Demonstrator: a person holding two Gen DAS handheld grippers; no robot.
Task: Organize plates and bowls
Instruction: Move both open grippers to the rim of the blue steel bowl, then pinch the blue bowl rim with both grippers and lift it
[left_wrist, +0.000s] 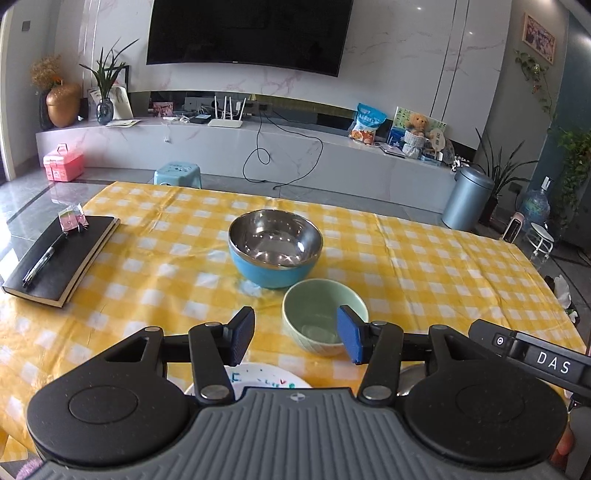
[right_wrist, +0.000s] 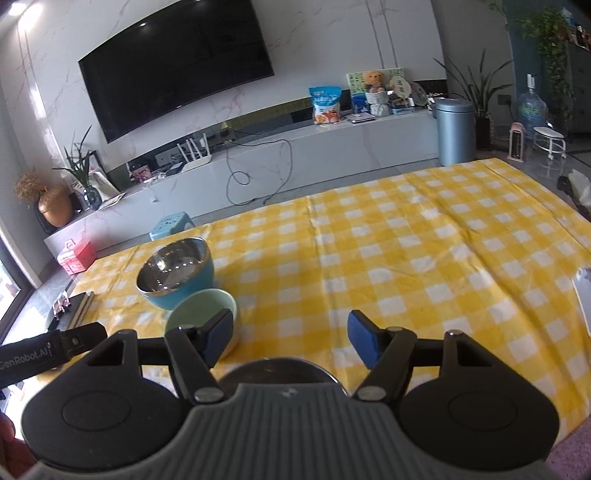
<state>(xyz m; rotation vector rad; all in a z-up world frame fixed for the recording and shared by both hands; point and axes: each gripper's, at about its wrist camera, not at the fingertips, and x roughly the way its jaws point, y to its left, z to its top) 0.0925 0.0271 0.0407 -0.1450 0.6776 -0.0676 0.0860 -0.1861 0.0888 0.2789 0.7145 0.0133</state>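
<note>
A dark television hangs on the white marble wall above a long low cabinet.

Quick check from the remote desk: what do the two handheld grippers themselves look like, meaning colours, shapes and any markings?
Both match: the left gripper and right gripper have a ribbed grey body, two round black discs, black linkage arms with silver pivot pins, and blue rectangular finger pads. White lettering: "DAS" on the right gripper's black side, seen in the left view; "GenRobot.AI" on the left gripper's, seen in the right view.
</note>
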